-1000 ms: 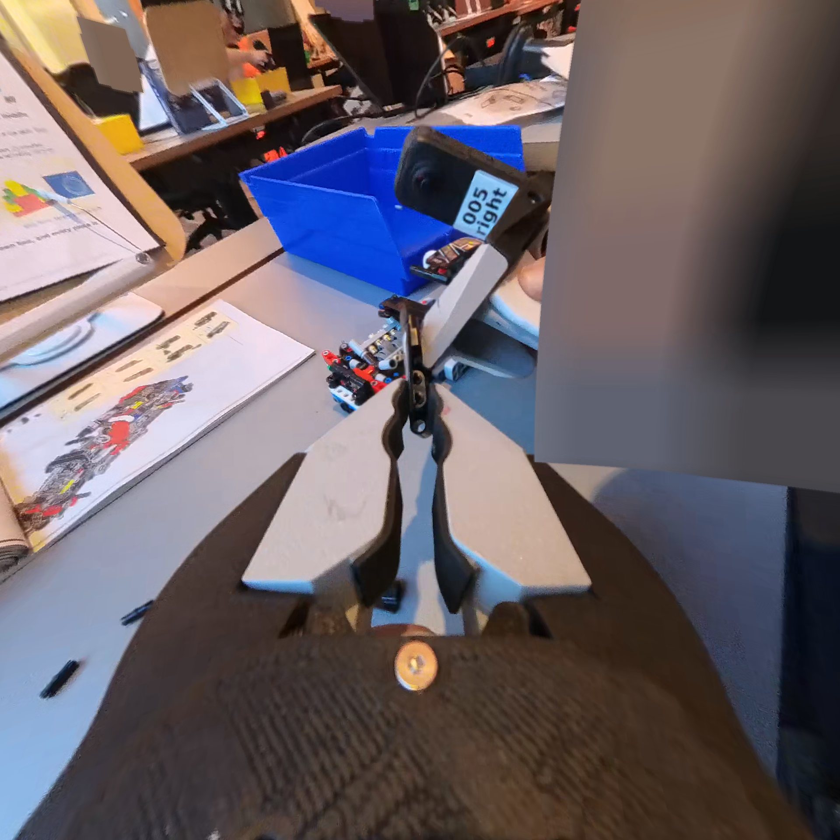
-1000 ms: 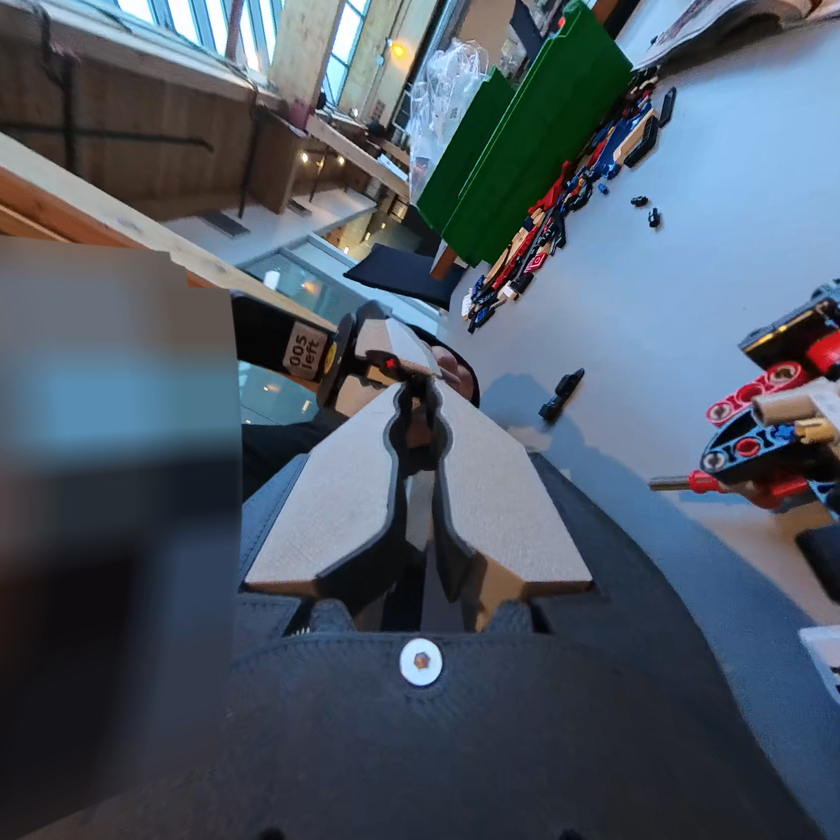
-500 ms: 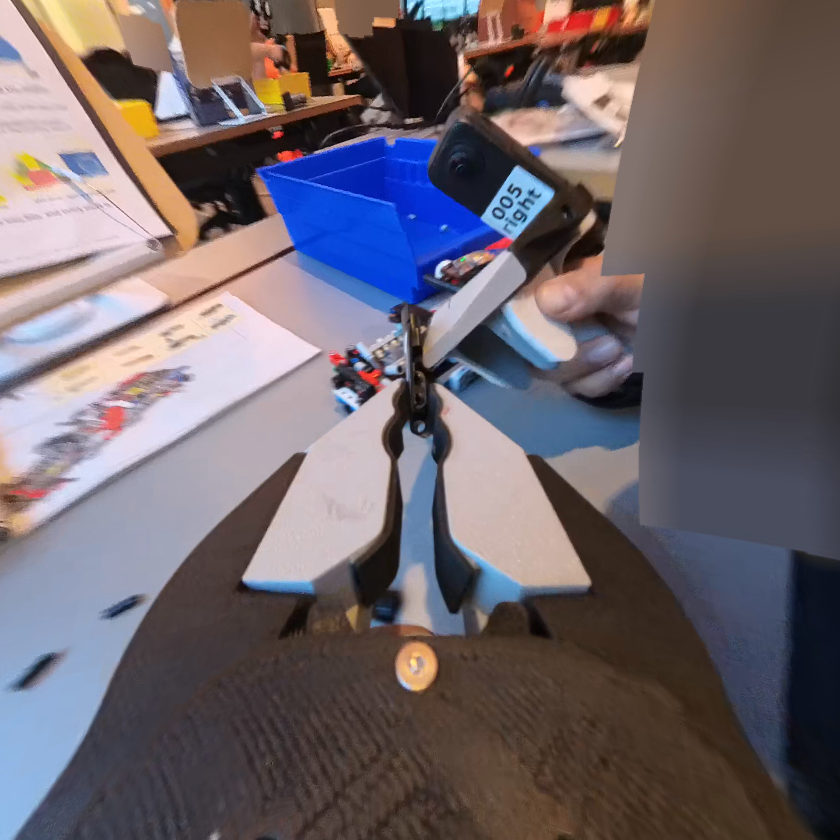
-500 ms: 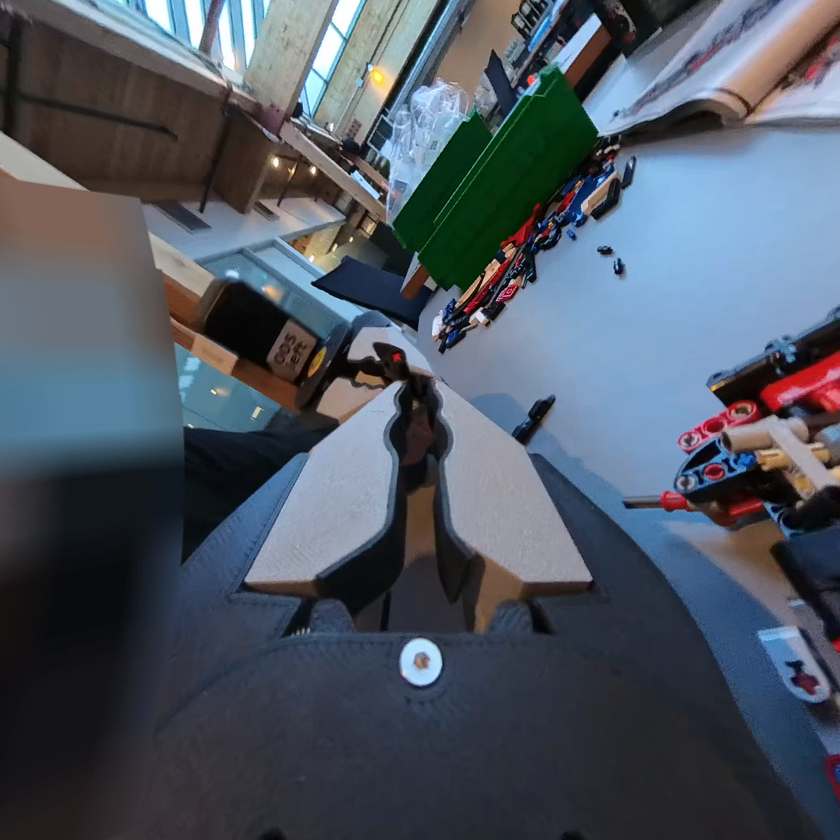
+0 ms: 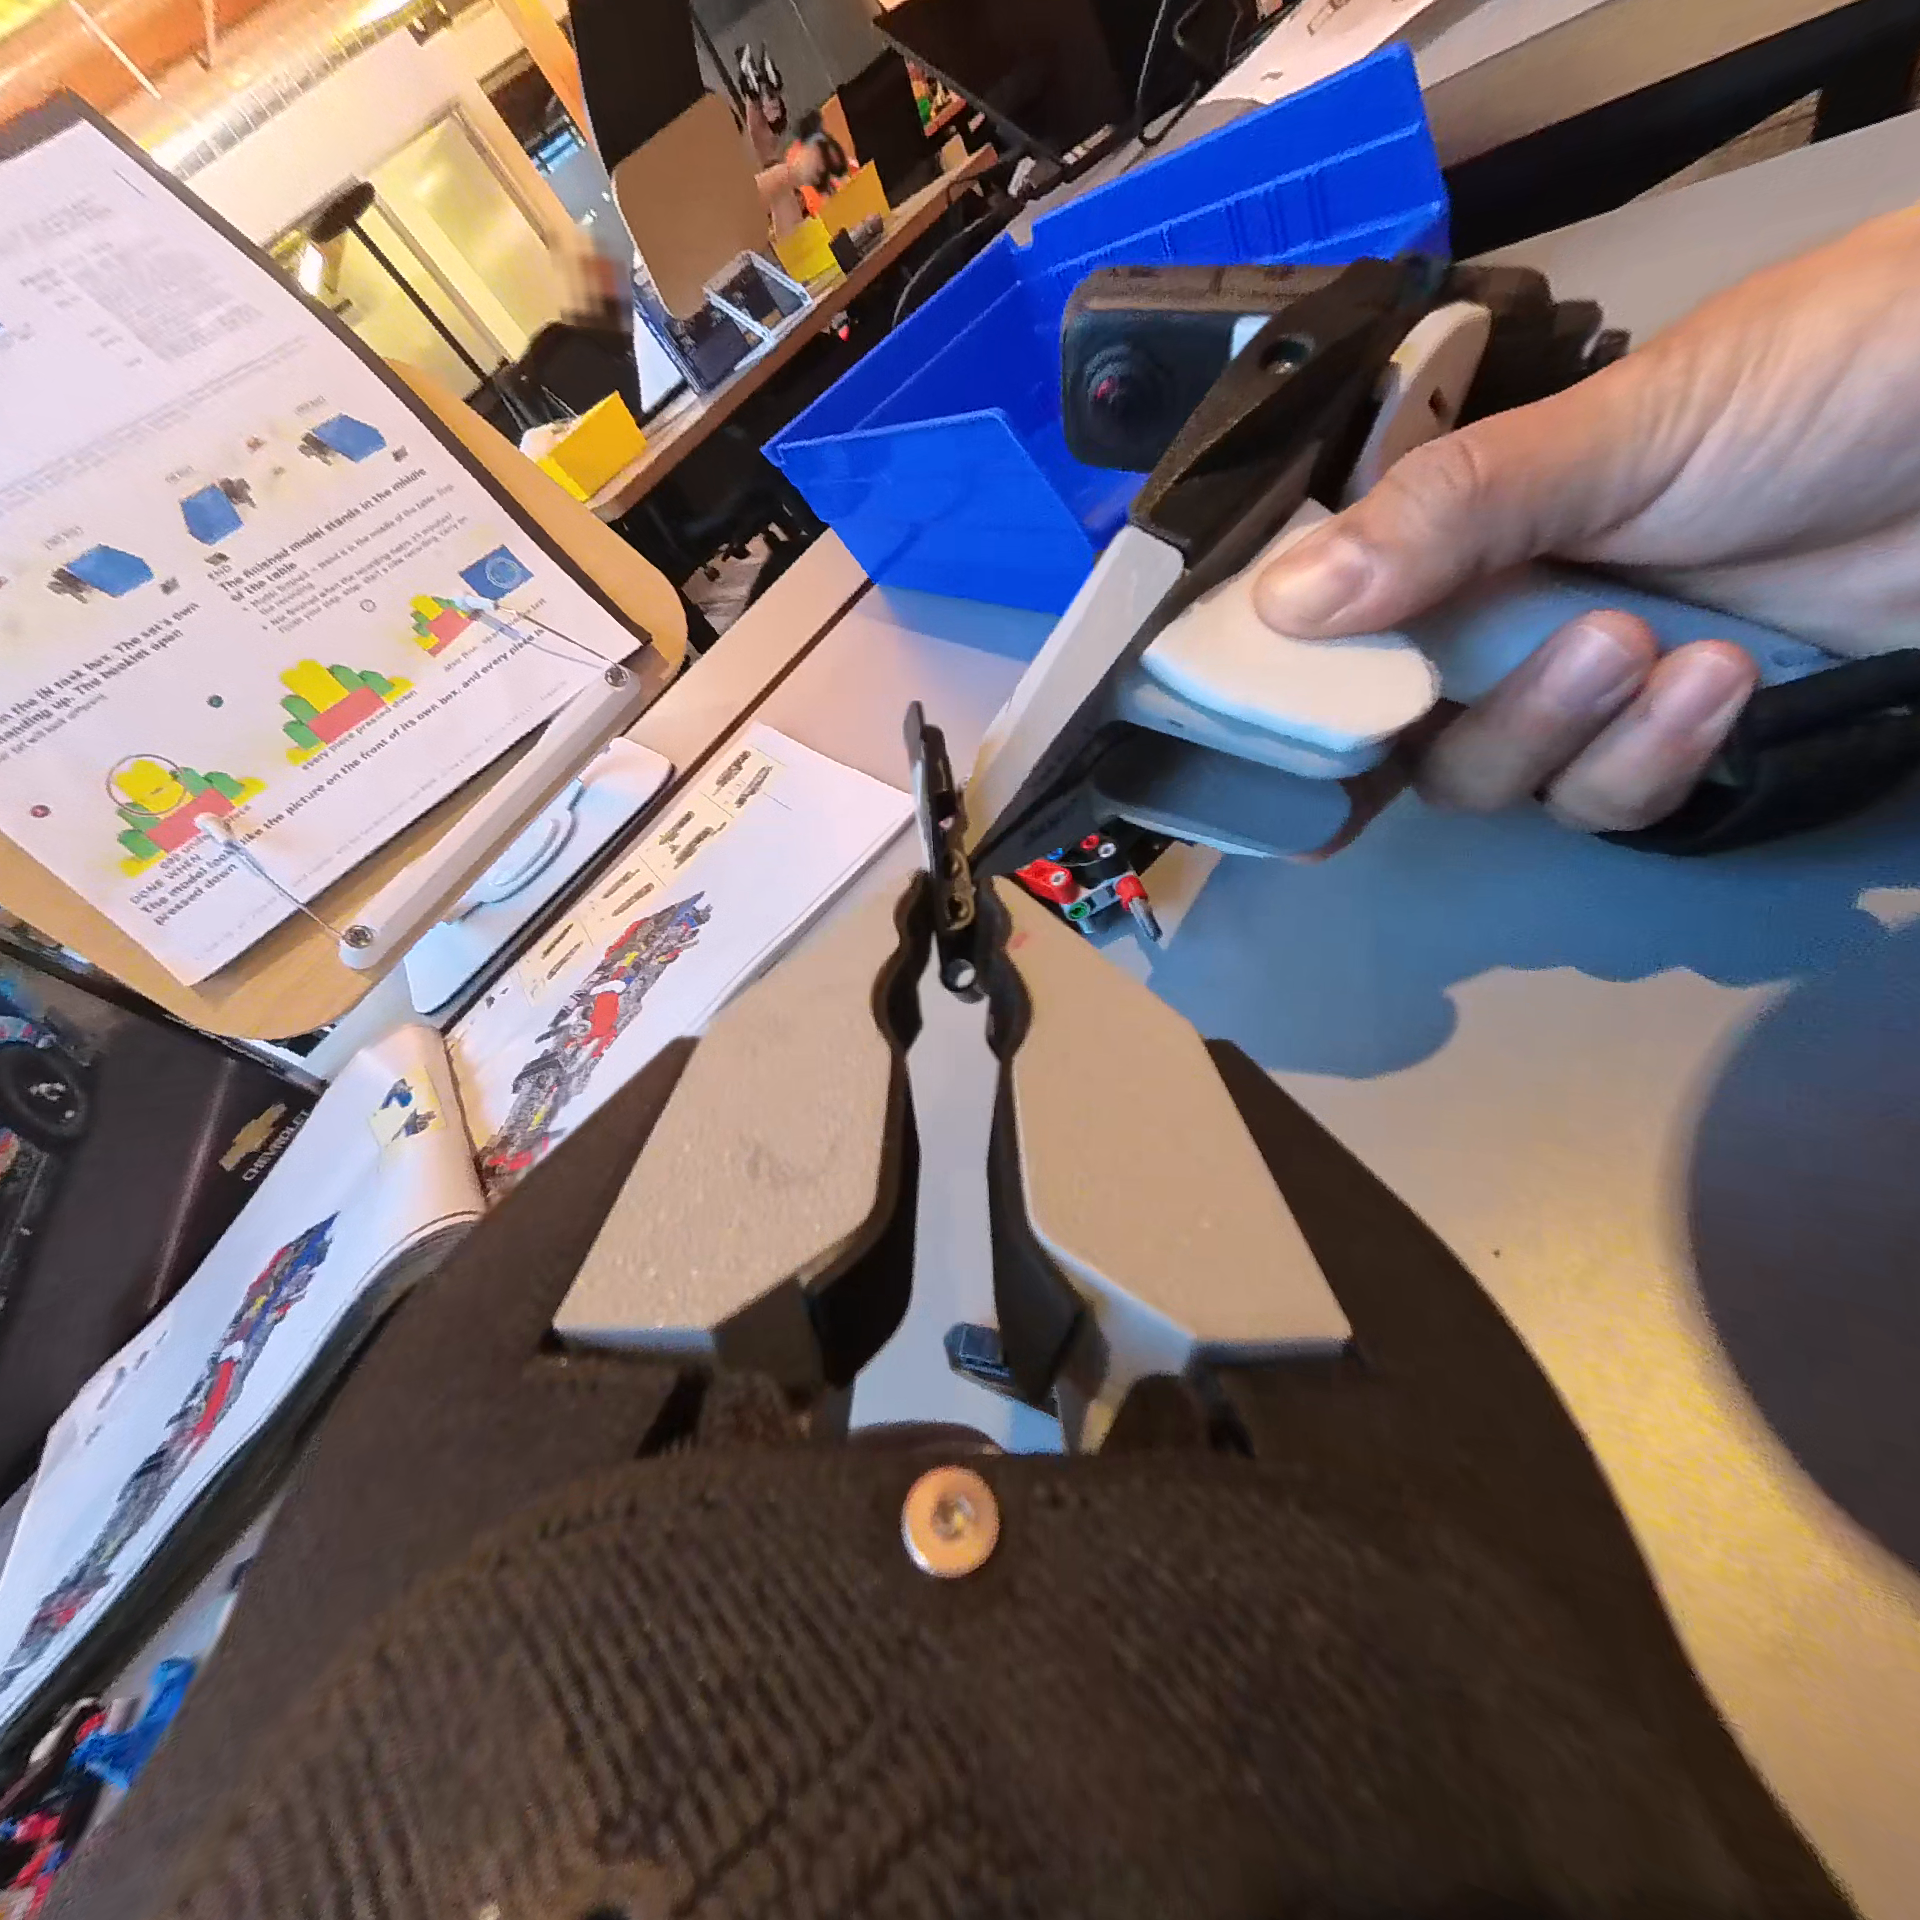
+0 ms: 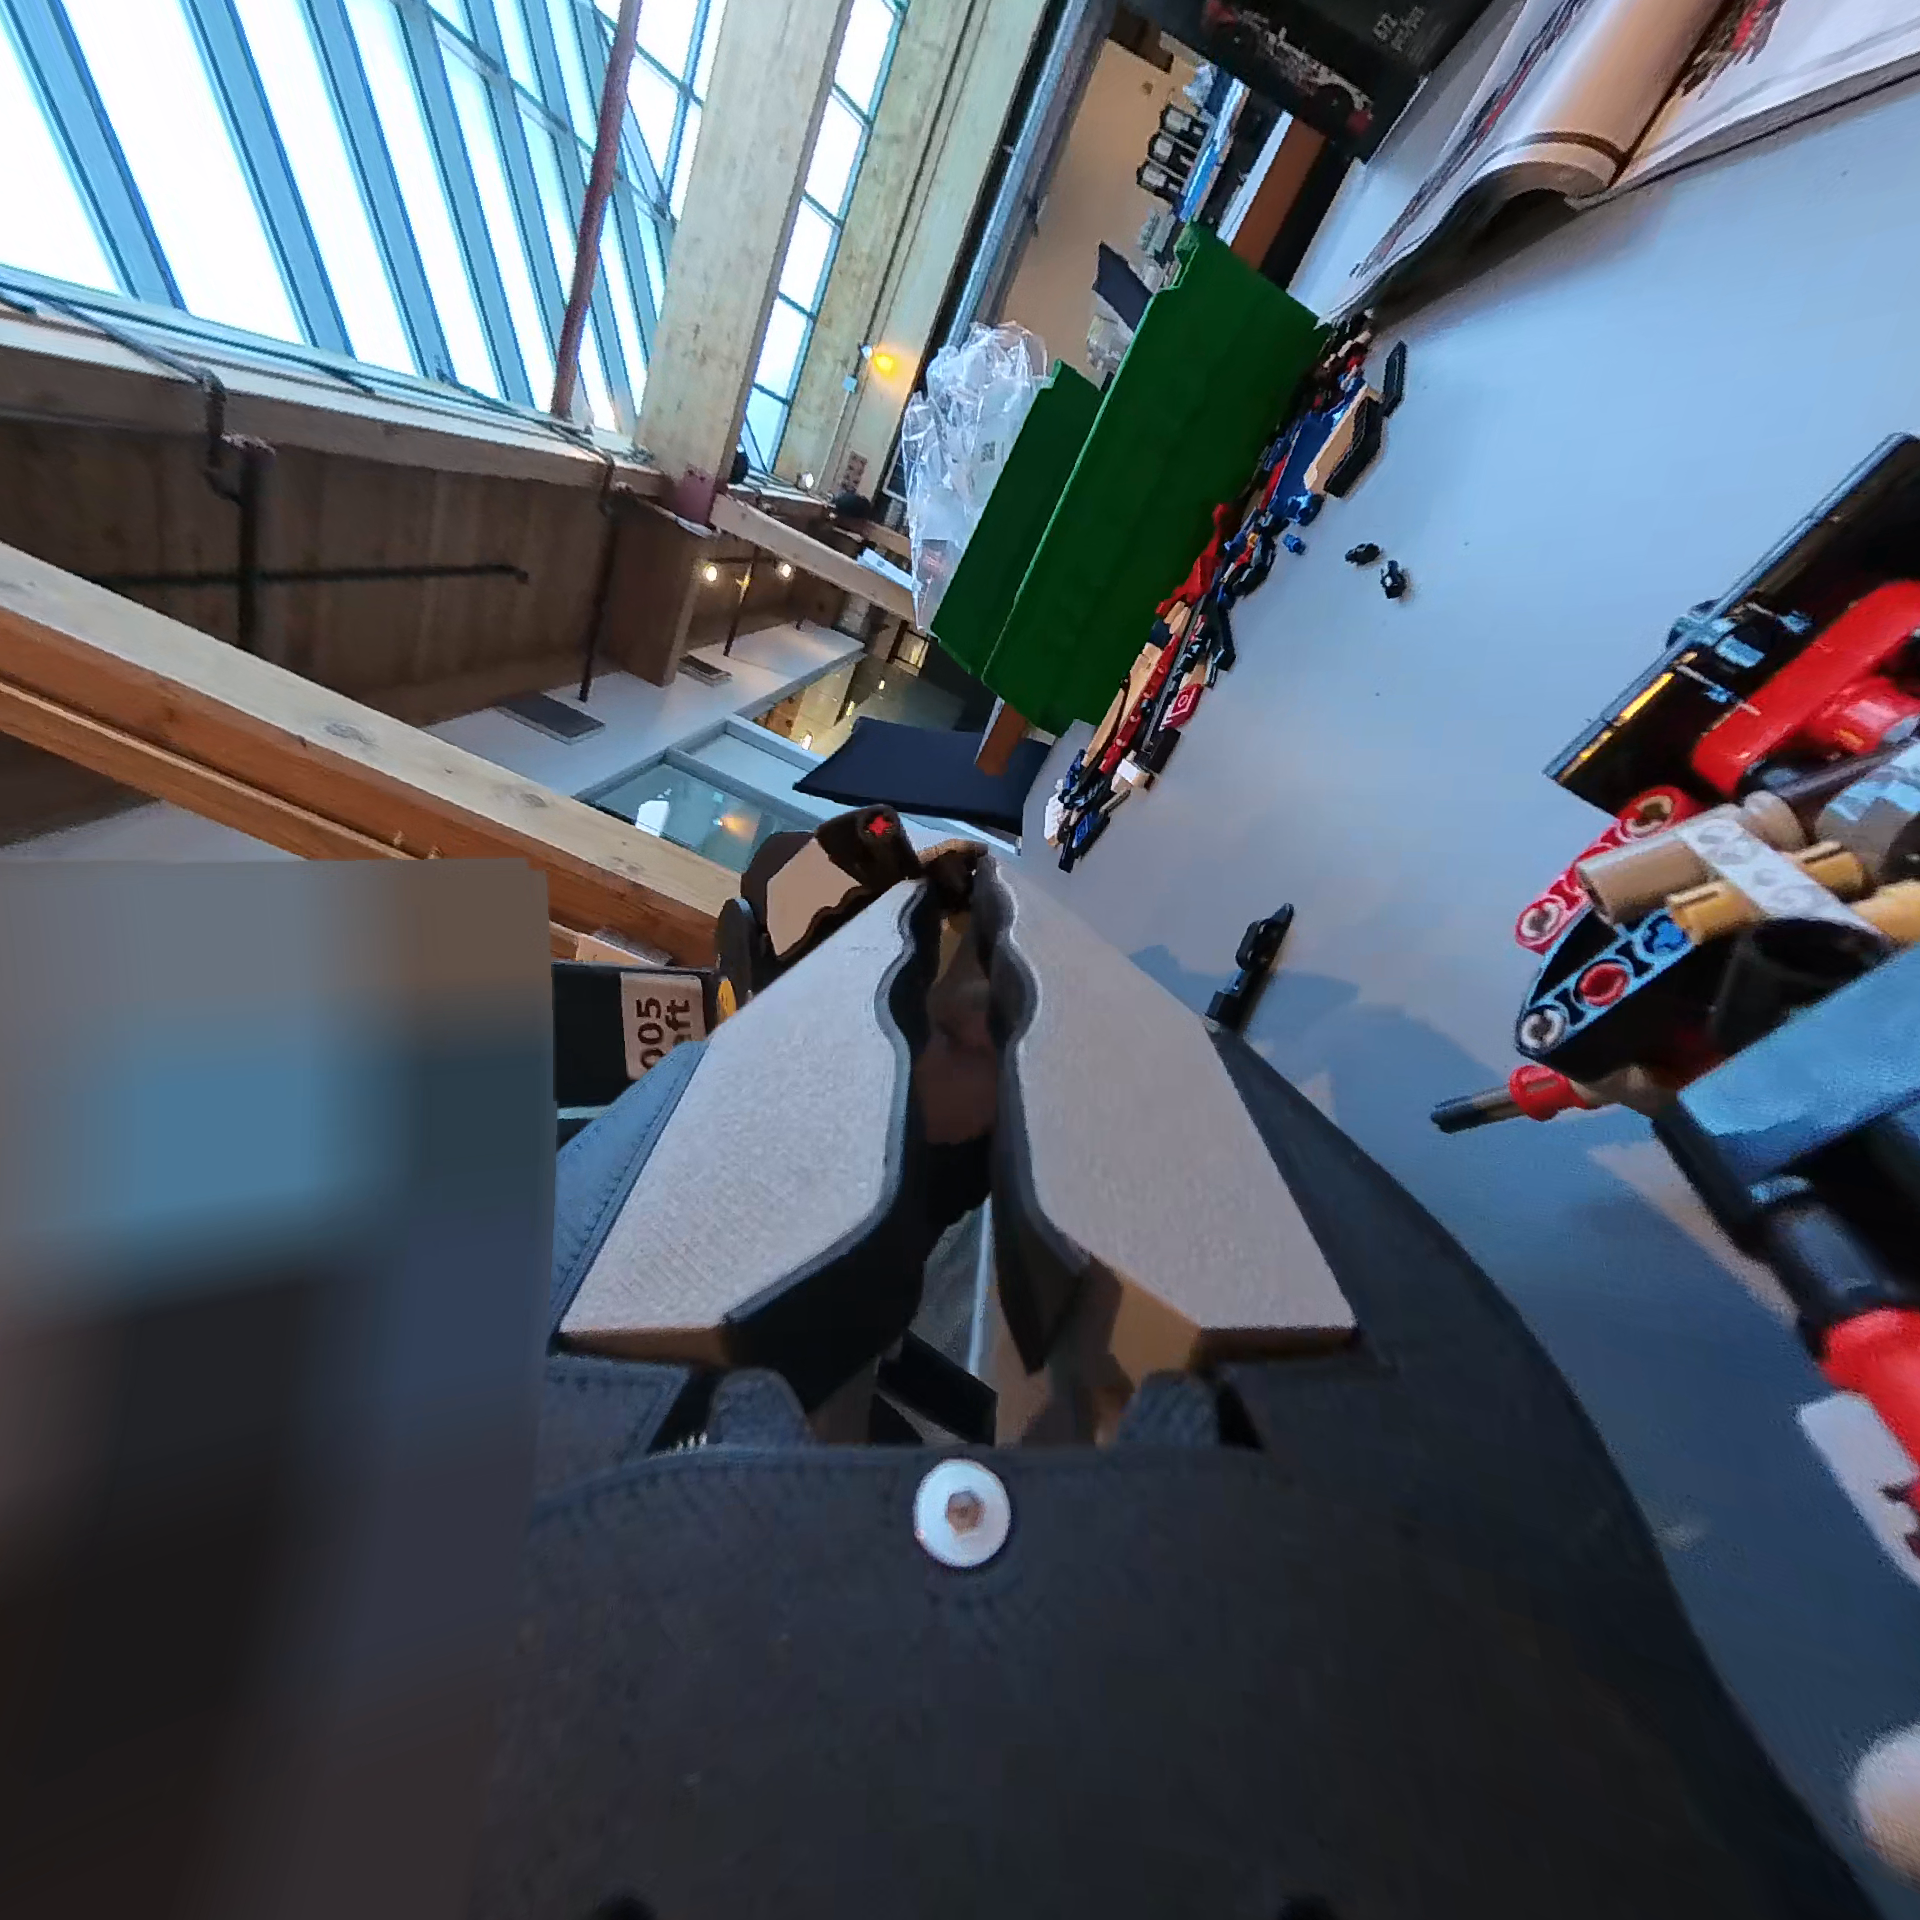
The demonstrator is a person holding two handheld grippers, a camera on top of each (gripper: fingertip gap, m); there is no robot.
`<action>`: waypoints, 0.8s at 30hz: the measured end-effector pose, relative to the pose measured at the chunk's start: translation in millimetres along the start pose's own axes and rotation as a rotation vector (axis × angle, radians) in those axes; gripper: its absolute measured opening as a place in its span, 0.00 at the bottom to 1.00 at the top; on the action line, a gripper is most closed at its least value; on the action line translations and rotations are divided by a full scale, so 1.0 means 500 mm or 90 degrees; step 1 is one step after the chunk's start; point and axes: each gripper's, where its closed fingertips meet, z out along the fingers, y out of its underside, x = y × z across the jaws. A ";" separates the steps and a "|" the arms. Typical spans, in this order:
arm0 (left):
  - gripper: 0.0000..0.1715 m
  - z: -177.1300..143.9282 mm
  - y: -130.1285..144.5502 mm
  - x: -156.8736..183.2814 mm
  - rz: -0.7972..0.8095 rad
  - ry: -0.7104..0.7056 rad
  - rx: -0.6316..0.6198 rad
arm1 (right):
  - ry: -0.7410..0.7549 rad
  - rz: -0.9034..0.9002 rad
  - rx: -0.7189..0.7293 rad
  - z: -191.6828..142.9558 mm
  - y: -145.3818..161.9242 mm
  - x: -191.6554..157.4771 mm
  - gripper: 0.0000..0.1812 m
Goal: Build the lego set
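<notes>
My left gripper is shut on a thin black lego beam that stands up out of its tips above the grey table. My right gripper, held by a hand, comes in from the right, and its closed tips touch the side of the beam. In the right wrist view the right gripper is shut with the left gripper's fingers just beyond its tip. I cannot tell whether anything small sits between the right tips. The partly built red, black and blue model lies on the table behind; it also shows in the right wrist view.
A blue bin stands behind the model. An open instruction booklet, a board on a stand and a black box are to the left. A green bin, several loose pieces and one black piece lie farther off. The grippers are tip to tip, or close to it.
Both grippers stay together at the black beam. The left view has swung left and lifted, so the board and the hand now fill more of it. The right gripper has come closer.
</notes>
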 end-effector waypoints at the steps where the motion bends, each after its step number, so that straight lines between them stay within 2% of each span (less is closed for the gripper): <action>1: 0.02 -0.002 -0.001 -0.002 0.014 -0.011 0.002 | -0.007 0.008 0.003 0.002 0.000 -0.002 0.02; 5: 0.02 -0.005 -0.003 -0.008 0.062 -0.044 0.005 | -0.007 0.010 0.009 0.007 -0.002 -0.007 0.02; 10: 0.02 -0.014 -0.010 -0.011 0.060 -0.046 0.023 | 0.053 -0.102 0.000 0.011 0.001 -0.017 0.01; 12: 0.02 -0.019 -0.014 -0.003 -0.025 0.023 0.049 | 0.078 -0.180 -0.028 0.009 0.008 -0.021 0.01; 15: 0.02 -0.030 -0.037 0.004 -0.275 0.182 0.114 | 0.086 -0.303 -0.065 0.003 0.017 -0.041 0.01; 16: 0.02 -0.032 -0.039 -0.003 -0.326 0.200 0.128 | 0.096 -0.339 -0.074 0.000 0.017 -0.043 0.01; 20: 0.03 -0.039 -0.045 -0.012 -0.443 0.270 0.153 | 0.125 -0.453 -0.086 -0.003 0.015 -0.049 0.02; 24: 0.03 -0.042 -0.049 0.005 -0.485 0.329 0.157 | 0.126 -0.492 -0.092 -0.002 0.015 -0.051 0.04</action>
